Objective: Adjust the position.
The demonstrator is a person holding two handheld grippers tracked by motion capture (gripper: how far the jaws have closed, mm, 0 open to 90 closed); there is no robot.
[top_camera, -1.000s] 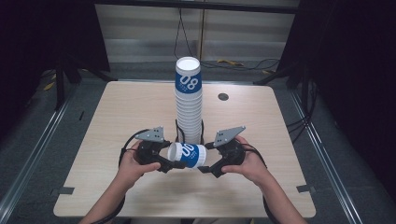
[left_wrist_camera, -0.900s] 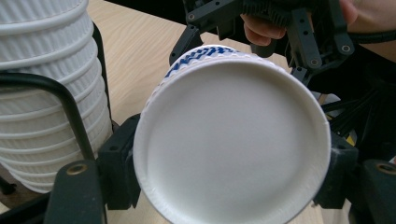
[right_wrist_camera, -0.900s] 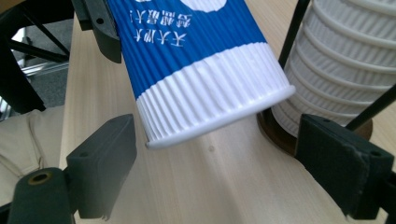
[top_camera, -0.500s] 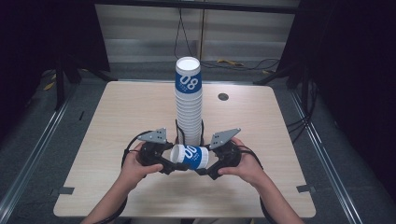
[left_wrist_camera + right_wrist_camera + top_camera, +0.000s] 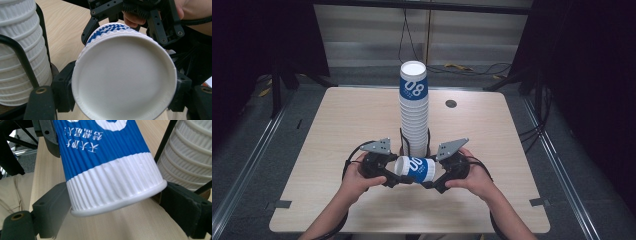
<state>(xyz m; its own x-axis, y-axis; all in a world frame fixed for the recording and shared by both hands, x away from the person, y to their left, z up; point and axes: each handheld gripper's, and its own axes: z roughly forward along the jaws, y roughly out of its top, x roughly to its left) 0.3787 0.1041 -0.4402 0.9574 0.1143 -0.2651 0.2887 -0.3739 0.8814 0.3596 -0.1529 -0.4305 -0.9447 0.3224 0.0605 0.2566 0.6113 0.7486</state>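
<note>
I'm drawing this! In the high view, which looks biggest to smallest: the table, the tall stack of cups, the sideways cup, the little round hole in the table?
1. Table
2. Tall stack of cups
3. Sideways cup held between both grippers
4. Round hole, far the smallest, though it lies farther from the camera.

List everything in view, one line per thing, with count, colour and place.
Single cup: one, blue and white ribbed paper, lying on its side between the two grippers, near the table's front edge.
Cup stack: one tall stack, white with a blue cup on top, upright mid-table in a black wire holder.
Round hole: one, dark, far right part of the table.
Table: one, light wood.
Tape marks: two, grey, near the front corners.
Cables: black, on the floor behind the table.
Left gripper: black, jaws on the cup's base end.
Right gripper: black, jaws on the cup's rim end.
Hands: two, holding the grippers.
</note>
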